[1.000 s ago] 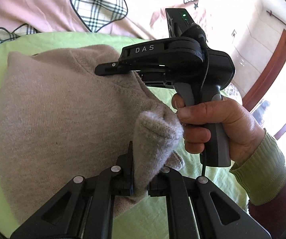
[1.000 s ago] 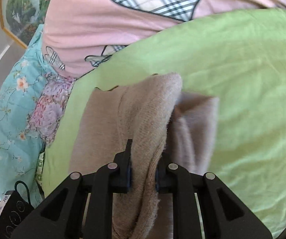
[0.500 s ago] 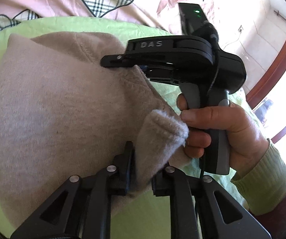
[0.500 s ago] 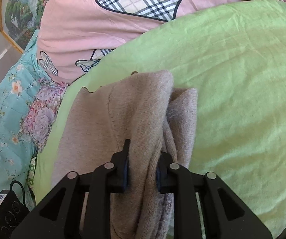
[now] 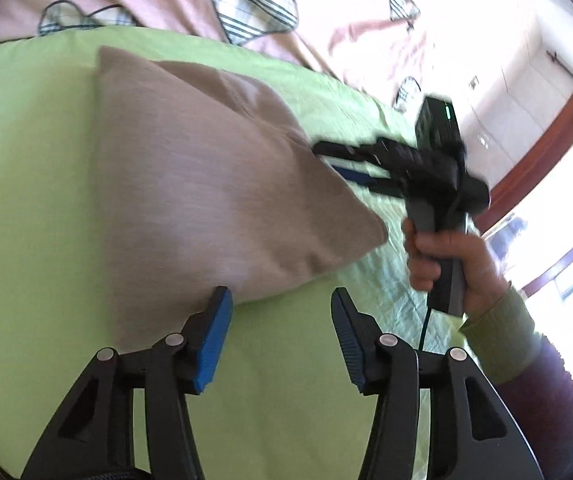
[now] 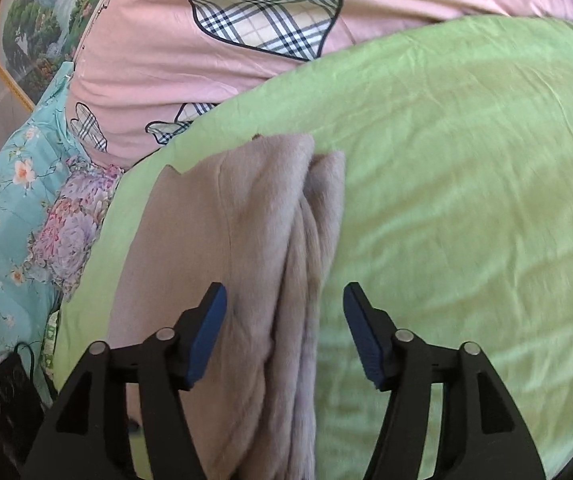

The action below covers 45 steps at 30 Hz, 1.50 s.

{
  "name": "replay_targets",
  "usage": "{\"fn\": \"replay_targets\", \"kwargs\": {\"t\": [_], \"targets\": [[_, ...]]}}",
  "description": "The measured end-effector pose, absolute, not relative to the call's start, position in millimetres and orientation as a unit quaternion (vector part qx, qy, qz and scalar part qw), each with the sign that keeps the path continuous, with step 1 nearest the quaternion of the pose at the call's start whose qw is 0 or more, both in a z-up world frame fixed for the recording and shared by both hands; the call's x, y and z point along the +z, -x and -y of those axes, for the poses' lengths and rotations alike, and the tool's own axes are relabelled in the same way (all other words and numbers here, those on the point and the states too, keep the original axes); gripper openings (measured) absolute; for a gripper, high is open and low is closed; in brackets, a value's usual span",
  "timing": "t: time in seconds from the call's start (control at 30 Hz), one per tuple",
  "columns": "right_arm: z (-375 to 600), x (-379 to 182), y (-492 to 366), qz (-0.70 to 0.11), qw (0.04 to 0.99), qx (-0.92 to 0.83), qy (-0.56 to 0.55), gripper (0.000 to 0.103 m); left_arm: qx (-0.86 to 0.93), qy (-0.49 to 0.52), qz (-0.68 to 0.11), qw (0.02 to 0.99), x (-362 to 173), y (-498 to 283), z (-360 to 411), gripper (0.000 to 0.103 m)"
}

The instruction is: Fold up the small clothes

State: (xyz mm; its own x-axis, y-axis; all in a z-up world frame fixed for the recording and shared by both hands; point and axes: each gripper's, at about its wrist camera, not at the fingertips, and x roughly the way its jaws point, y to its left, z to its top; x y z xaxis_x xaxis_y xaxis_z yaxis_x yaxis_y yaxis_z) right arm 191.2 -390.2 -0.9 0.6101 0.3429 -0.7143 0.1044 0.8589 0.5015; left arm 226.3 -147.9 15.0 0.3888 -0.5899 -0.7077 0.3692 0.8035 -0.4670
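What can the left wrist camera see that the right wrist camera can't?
Only the left wrist view shows the person's hand holding the right gripper, plus a red-brown wooden window frame. Only the right wrist view shows the turquoise flowered quilt, a gold-framed landscape painting and a small black box. Both show the beige knitted garment on the light green sheet, and the pink blanket with plaid hearts.

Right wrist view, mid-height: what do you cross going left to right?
Teal floral quilt → purple flower print → beige knit garment, folded, with its layered edge on its right side → green bedsheet out to the right edge.
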Motion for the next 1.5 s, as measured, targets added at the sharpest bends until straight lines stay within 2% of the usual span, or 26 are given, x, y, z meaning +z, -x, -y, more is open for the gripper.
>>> {"fn": "replay_targets", "kwargs": {"t": [0.1, 0.27, 0.57, 0.67, 0.7, 0.83, 0.93, 1.03, 1.27, 1.5], "targets": [[393, -8, -184, -0.439, 0.852, 0.078, -0.274, 0.074, -0.257, 0.118, -0.466, 0.838, 23, -240, 128, 0.071], [401, -20, -187, -0.436, 0.837, 0.091, -0.316, 0.075, -0.226, 0.154, -0.461, 0.844, 26, -277, 102, 0.079], [400, -25, -212, -0.448, 0.826, 0.11, -0.323, 0.076, -0.235, 0.214, -0.519, 0.794, -24, -349, 94, 0.081], [398, -28, -218, -0.454, 0.824, 0.112, -0.319, 0.076, -0.25, 0.234, -0.519, 0.783, -35, -356, 92, 0.085], [397, -29, -219, -0.457, 0.823, 0.113, -0.318, 0.076, -0.255, 0.24, -0.517, 0.781, -41, -361, 92, 0.084], [387, -33, -226, -0.472, 0.821, 0.111, -0.301, 0.075, -0.263, 0.22, -0.51, 0.789, -47, -363, 98, 0.065], [375, -35, -228, -0.489, 0.805, 0.125, -0.312, 0.043, -0.265, 0.203, -0.503, 0.797, -42, -361, 99, 0.052], [364, -25, -222, -0.475, 0.816, 0.119, -0.306, 0.036, -0.272, 0.208, -0.493, 0.8, -25, -347, 87, 0.045], [297, -6, -188, -0.436, 0.828, 0.173, -0.309, 0.033, -0.275, 0.182, -0.469, 0.819, 20, -281, 26, 0.044], [232, -25, -155, -0.435, 0.815, 0.2, -0.325, 0.033, -0.256, 0.17, -0.484, 0.819, 8, -228, -21, 0.045]]}}
